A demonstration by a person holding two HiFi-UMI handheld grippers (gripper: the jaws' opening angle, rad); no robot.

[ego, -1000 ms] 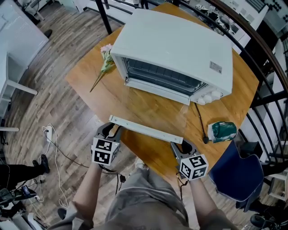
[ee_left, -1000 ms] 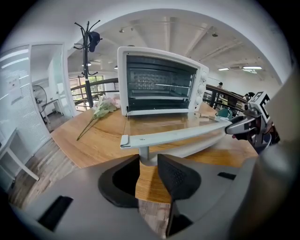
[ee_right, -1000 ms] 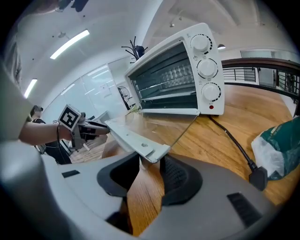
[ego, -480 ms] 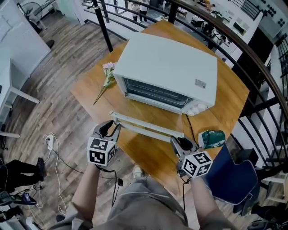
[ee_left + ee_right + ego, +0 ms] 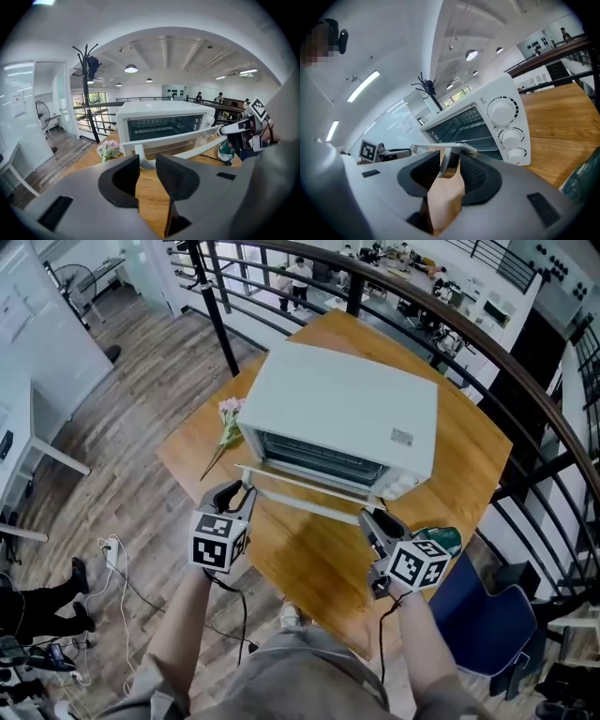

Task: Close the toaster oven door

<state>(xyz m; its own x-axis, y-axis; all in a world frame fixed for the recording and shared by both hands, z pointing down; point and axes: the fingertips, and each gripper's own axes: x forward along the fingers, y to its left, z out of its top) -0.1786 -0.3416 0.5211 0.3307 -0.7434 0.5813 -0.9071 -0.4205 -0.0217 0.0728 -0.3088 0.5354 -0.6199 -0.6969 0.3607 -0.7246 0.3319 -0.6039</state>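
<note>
While the door (image 5: 309,493) of the toaster oven (image 5: 347,409) stood partway up, tilted out from the opening with the oven's rack showing behind it, I judged the closing about half done. What was left was to swing the door the rest of the way until it sat flush against the front.

My left gripper (image 5: 236,495) had its jaws a little apart, and the left end of the door's handle (image 5: 197,149) sat just ahead of the gap, not clamped as far as I could see. The handle ran from there across to my right gripper (image 5: 372,521). Its jaws were also slightly spread, with the handle's right post standing between them; I could not see them pressed onto it. Both grippers were on the near side of the oven, below the door's edge.

The wooden surface (image 5: 309,559) carried the oven ahead of both grippers. A small bunch of flowers (image 5: 228,418) lay ahead and left of my left gripper, and a green packet (image 5: 448,536) lay just right of my right gripper. A blue chair (image 5: 478,606) stood further right, off the surface. A black railing (image 5: 487,324) curved behind the oven, the floor (image 5: 122,427) to the left was wood plank, and a coat stand (image 5: 86,93) rose far ahead on the left.
</note>
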